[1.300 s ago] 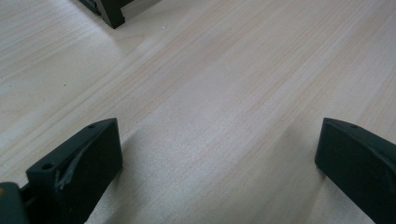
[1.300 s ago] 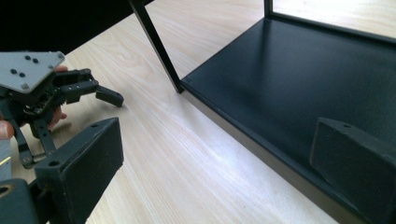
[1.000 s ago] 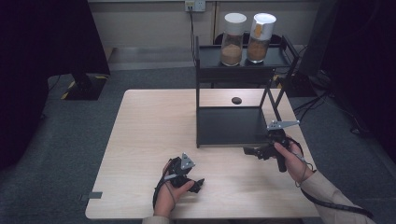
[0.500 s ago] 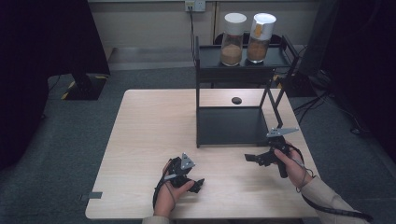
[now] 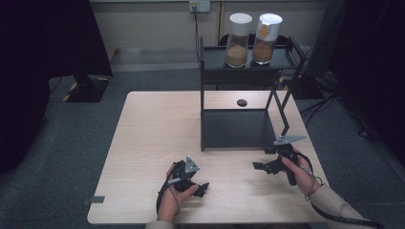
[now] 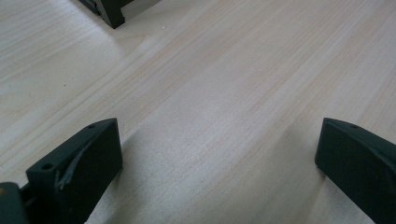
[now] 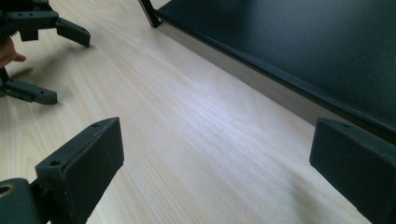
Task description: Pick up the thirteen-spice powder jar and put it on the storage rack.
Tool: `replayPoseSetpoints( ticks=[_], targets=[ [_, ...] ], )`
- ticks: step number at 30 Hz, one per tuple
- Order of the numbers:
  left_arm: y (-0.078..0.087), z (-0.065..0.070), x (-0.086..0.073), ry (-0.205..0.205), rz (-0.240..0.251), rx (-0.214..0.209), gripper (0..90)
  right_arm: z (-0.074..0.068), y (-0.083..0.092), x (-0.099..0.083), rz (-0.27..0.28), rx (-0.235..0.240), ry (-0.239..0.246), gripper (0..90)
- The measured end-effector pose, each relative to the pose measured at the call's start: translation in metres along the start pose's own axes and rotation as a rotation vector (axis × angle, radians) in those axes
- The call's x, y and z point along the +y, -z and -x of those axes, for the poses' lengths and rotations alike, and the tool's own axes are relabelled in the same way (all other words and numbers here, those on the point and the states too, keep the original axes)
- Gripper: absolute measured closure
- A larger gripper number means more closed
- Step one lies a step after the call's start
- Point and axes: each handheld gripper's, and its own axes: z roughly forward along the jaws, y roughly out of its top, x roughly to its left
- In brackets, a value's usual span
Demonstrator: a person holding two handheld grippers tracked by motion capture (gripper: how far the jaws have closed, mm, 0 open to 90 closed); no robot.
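Inspected one wooden table (image 5: pixel 153 143), pale, standing on grey carpet. Counted two grippers, one per hand. Found left gripper (image 5: pixel 204 187) low at the near edge of the table, held by the left hand (image 5: pixel 173 196), jaws spread wide with bare wood between them in the left gripper view (image 6: pixel 217 154); nothing grasped. Found right gripper (image 5: pixel 256 166) near the front right corner of the rack, held by the right hand (image 5: pixel 300 169), jaws likewise parted wide and empty (image 7: pixel 217 158), pointing toward the left gripper. Noted the two grippers well apart, neither touching the other nor any object.

Counted one black rack (image 5: pixel 239 129) of two levels on the far right part of the table. Recorded lower shelf bare; its front edge lay just beside the right gripper, not touching. Counted two jars on the upper shelf, side by side: one white-lidded jar (image 5: pixel 237 34) on the left, one orange-labelled jar (image 5: pixel 266 33) on the right, both upright, both partly filled with brown contents. Counted one small black disc (image 5: pixel 242 102) on the table behind the lower shelf. Logged one wall socket (image 5: pixel 199 5) behind the rack.
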Motion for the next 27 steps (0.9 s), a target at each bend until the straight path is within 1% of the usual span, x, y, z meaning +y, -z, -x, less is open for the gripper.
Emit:
replayPoseSetpoints(
  ticks=[14,22,27],
  targets=[
    [0.000,0.000,0.000,0.000,0.000,0.000,0.0,0.004,0.006,-0.019,-0.024,-0.020,0.003,1.9],
    [0.000,0.000,0.000,0.000,0.000,0.000,0.0,0.007,0.014,-0.028,-0.028,-0.030,-0.004,1.9],
    [0.000,0.000,0.000,0.000,0.000,0.000,0.0,0.009,0.020,-0.032,-0.035,-0.043,0.005,1.9]
  ],
)
